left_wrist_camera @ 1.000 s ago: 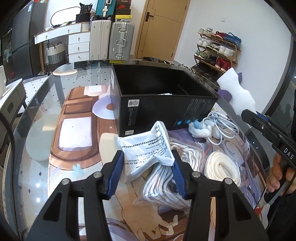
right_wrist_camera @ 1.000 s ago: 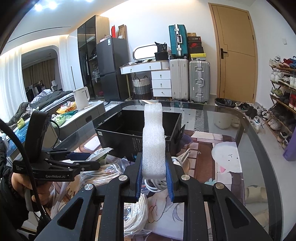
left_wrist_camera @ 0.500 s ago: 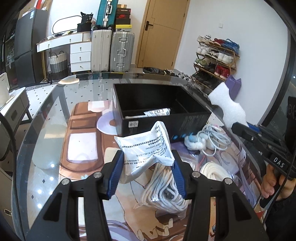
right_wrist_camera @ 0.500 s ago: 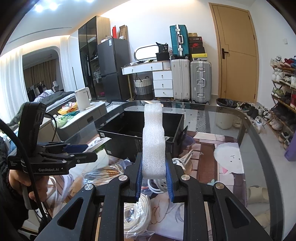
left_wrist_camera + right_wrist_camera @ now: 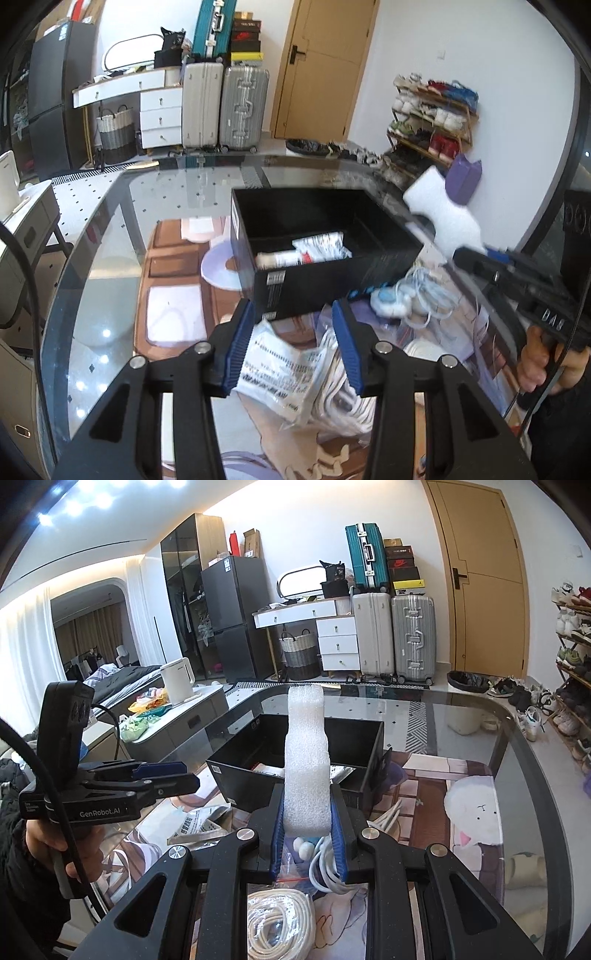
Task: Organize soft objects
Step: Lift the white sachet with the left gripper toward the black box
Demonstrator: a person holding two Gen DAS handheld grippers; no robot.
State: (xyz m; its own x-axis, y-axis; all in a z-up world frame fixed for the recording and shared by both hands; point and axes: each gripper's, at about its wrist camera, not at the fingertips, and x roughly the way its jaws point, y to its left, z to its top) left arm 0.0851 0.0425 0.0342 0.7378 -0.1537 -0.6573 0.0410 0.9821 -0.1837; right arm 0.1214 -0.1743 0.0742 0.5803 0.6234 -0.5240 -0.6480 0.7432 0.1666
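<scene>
My left gripper (image 5: 293, 339) is open and empty, raised above a white printed pouch (image 5: 280, 369) that lies on bagged white rope (image 5: 343, 387) on the glass table. My right gripper (image 5: 308, 830) is shut on a tall white foam block (image 5: 306, 760) and holds it upright in front of the open black box (image 5: 354, 734). The box (image 5: 332, 273) holds white packets (image 5: 314, 251). The foam (image 5: 439, 210) and the right gripper (image 5: 517, 280) show at the right of the left wrist view. The left gripper (image 5: 162, 775) shows at the left of the right wrist view.
White cables (image 5: 417, 295) and a small blue-and-white soft toy (image 5: 388, 299) lie right of the box. A coil of white rope in a bag (image 5: 280, 919) lies under my right gripper. The glass table's curved edge (image 5: 62, 280) runs at the left. Suitcases (image 5: 391, 635) stand beyond.
My left gripper let go of the white pouch, which dropped onto the bagged rope. The gripper rose, so the box interior shows. The right gripper still holds the foam.
</scene>
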